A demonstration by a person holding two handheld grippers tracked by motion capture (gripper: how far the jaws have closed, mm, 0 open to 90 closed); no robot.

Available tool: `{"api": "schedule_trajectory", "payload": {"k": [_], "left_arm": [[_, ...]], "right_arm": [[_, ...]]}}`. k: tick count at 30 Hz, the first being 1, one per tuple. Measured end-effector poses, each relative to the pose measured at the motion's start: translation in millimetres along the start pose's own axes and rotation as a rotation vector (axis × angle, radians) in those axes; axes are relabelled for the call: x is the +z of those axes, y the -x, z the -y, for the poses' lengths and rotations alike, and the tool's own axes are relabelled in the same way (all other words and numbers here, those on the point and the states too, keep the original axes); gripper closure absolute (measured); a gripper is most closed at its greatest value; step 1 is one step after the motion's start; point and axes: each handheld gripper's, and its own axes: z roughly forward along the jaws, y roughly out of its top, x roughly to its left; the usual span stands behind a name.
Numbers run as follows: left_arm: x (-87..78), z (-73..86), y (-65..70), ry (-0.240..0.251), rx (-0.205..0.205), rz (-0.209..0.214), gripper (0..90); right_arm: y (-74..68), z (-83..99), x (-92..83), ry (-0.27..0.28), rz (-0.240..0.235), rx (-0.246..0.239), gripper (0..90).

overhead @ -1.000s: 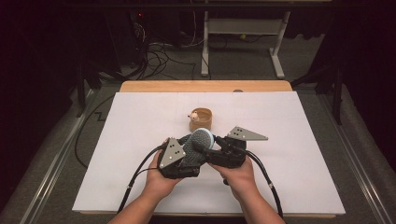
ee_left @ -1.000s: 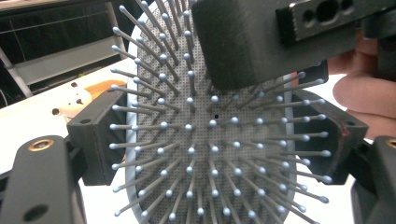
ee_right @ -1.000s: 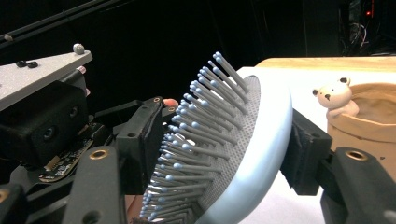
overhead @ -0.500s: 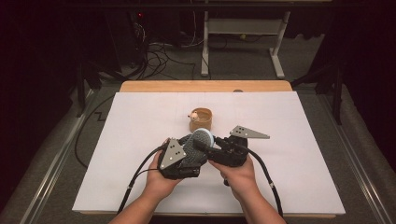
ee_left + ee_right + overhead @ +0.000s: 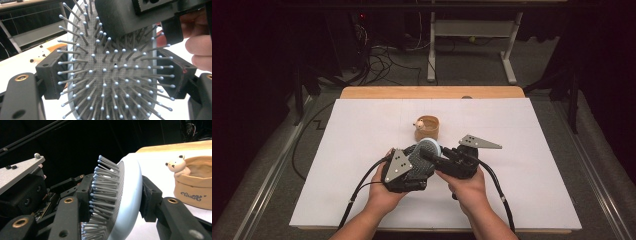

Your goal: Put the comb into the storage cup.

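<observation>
two grippers are clamped on one brush [image 5: 428,149] just in front of the cup [image 5: 428,128]: left gripper [image 5: 110,72] across its edges, right gripper [image 5: 115,200] across bristles and back.

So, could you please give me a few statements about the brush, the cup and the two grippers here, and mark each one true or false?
1. Both grippers hold the brush. True: the left gripper clamps its edges, and the right gripper clamps bristles and back.
2. The brush lies flat on the table. False: it is held up off the white table.
3. A small bear figure perches on the rim of the cup. True.
4. The cup stands between the person and the brush. False: it stands beyond the brush, farther from the person.
5. The brush's bristles are red. False: they are grey, on a grey pad.
</observation>
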Motion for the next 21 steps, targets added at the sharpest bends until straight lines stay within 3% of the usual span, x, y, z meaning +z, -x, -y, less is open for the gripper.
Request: {"api": "schedule_trajectory", "payload": {"k": [21], "left_arm": [[1.4, 0.3, 0.6, -0.002, 0.006, 0.004, 19.8]], "right_arm": [[1.4, -0.2, -1.4, 0.0, 0.015, 0.019, 60.8]]}}
